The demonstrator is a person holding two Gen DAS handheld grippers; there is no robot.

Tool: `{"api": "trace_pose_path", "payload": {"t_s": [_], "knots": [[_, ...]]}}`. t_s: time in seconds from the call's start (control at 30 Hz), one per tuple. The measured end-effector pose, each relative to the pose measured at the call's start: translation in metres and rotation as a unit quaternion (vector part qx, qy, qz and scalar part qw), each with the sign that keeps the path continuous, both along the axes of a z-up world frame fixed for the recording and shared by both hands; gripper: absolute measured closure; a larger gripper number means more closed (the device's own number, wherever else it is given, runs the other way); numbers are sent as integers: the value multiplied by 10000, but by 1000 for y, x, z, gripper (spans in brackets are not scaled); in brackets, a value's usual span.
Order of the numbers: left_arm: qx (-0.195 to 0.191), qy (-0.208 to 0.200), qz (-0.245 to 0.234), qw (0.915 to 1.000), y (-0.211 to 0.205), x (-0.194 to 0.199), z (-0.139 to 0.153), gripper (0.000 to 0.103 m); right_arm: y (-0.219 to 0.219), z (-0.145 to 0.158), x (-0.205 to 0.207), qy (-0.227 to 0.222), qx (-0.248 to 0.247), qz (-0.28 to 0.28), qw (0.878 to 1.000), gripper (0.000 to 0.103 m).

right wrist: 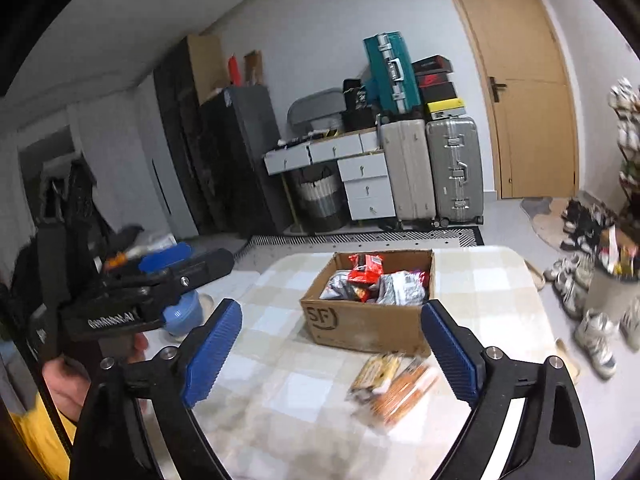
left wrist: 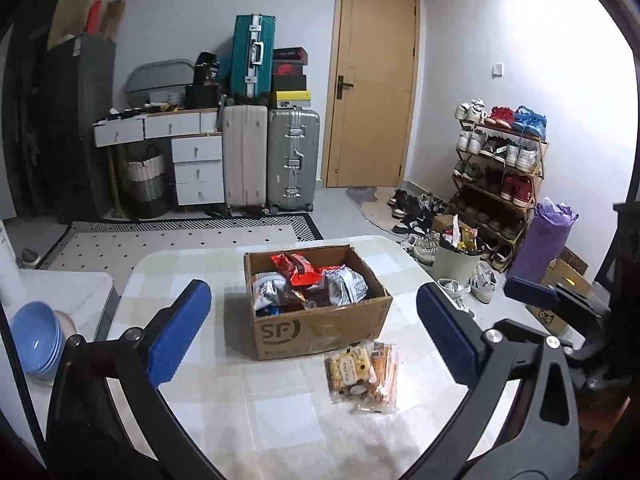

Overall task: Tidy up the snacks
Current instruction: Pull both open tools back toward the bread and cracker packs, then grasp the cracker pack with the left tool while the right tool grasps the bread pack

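An open cardboard box (left wrist: pixel 320 328) marked SF stands on the checked table (left wrist: pixel 256 420) and holds several snack bags, red (left wrist: pixel 298 270) and silver. It also shows in the right wrist view (right wrist: pixel 360 326). Two clear snack packs (left wrist: pixel 362 374) lie on the table just in front of the box's right corner, and show blurred in the right wrist view (right wrist: pixel 390 388). My left gripper (left wrist: pixel 314 334) is open and empty, above the near table. My right gripper (right wrist: pixel 332 354) is open and empty, near the loose packs. The left gripper's body (right wrist: pixel 152 284) shows at the left.
Blue bowls (left wrist: pixel 34 338) sit stacked on a white surface left of the table. A white bin (left wrist: pixel 456 260) with wrappers, loose shoes and a shoe rack (left wrist: pixel 500 168) stand to the right. Suitcases (left wrist: pixel 272 160), drawers and a door (left wrist: pixel 374 84) line the far wall.
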State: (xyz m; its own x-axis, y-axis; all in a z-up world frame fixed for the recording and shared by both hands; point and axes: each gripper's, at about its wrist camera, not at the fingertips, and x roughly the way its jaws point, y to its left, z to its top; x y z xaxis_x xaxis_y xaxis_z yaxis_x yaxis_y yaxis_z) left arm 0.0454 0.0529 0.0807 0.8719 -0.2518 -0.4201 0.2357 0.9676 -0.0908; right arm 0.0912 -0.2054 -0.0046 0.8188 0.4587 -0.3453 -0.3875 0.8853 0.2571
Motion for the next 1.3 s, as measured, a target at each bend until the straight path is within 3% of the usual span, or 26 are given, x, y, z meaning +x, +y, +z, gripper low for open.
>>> {"api": "trace_pose_path", "payload": {"t_s": [0.37,0.53,0.9,1.03,1.2,1.3], "knots": [[-54,266,195,9994,17,-69,-39,0,-12,-37,-52,-141,69,-470,9988,1],[-147,553,283,9980,21,-64,-74,0,-14,-63,-46,165,18,-508,9986,1],[-156,1587,37,9872,1,29,-149,0,-23,-123,2,1001,223,-612,9928,1],[-228,2078,-137,9778,-22,81,-177,0,-28,-139,15,1163,228,-647,9908,1],[-538,2845,-222,9569,-45,135,-219,1,-35,-159,32,1376,268,-663,9879,1],[-540,3105,-160,9489,-57,154,-238,1,-42,-170,40,1458,347,-662,9865,1]]}}
